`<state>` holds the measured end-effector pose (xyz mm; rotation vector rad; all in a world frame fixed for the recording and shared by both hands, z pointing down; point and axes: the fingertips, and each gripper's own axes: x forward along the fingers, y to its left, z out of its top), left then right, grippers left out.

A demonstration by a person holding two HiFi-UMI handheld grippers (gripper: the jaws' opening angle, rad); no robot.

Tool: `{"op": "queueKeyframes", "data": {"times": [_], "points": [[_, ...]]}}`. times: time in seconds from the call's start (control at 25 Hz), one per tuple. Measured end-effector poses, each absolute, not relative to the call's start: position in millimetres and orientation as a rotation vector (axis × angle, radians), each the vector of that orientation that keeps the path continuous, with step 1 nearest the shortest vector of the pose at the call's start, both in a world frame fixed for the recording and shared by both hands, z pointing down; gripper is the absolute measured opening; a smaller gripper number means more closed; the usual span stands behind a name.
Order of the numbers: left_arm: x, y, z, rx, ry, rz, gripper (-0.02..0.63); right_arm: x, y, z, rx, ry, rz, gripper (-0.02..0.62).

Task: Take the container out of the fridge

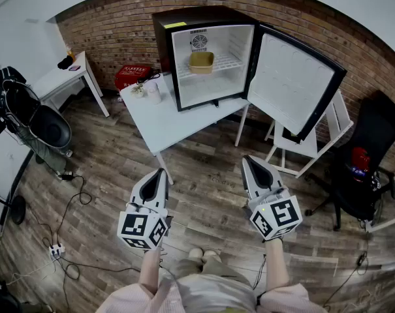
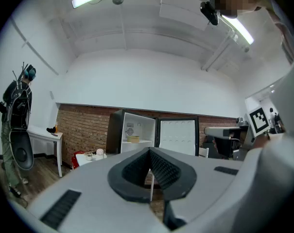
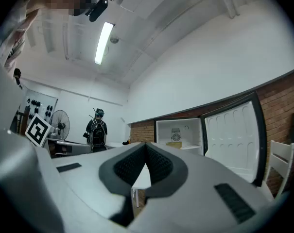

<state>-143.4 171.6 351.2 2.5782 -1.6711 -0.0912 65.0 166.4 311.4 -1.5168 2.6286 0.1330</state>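
Note:
A small black fridge [image 1: 210,54] stands on a white table [image 1: 177,119] against the brick wall, its door [image 1: 292,83] swung wide to the right. On its wire shelf sits a tan container [image 1: 201,62], also seen far off in the left gripper view [image 2: 133,139] and the right gripper view [image 3: 174,144]. Both grippers hang low over the wood floor, well short of the table. My left gripper [image 1: 160,173] is shut and holds nothing. My right gripper [image 1: 248,161] is shut too, with nothing between its jaws.
On the table left of the fridge stand a white cup [image 1: 154,93] and small items. A red basket [image 1: 132,77] lies by the wall. A white side table [image 1: 70,75] is at left, a white folding chair [image 1: 315,145] under the door, a black chair [image 1: 363,168] at right. Cables [image 1: 73,194] trail across the floor.

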Motion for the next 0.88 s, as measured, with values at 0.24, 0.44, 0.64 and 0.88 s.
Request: {"op": "queueKeyframes", "data": {"times": [0.24, 0.44, 0.64, 0.88], "points": [[-133.2, 173.1, 352.1, 2.570, -1.663, -0.087, -0.009, 72.8, 165.9, 314.5, -1.534, 2.622, 0.136, 0.003], [-120.6, 173.2, 355.9, 2.563, -1.669, -0.085, -0.009, 84.8, 163.3, 317.8, -1.506, 2.603, 0.125, 0.003], [-108.6, 170.9, 358.3, 2.568, -1.669, -0.073, -0.009, 93.6, 155.0, 323.4, -1.489, 2.599, 0.110, 0.008], [-104.4, 166.5, 359.9, 2.563, -1.668, -0.057, -0.009, 93.2, 147.0, 328.8, -1.474, 2.609, 0.078, 0.065]]}}
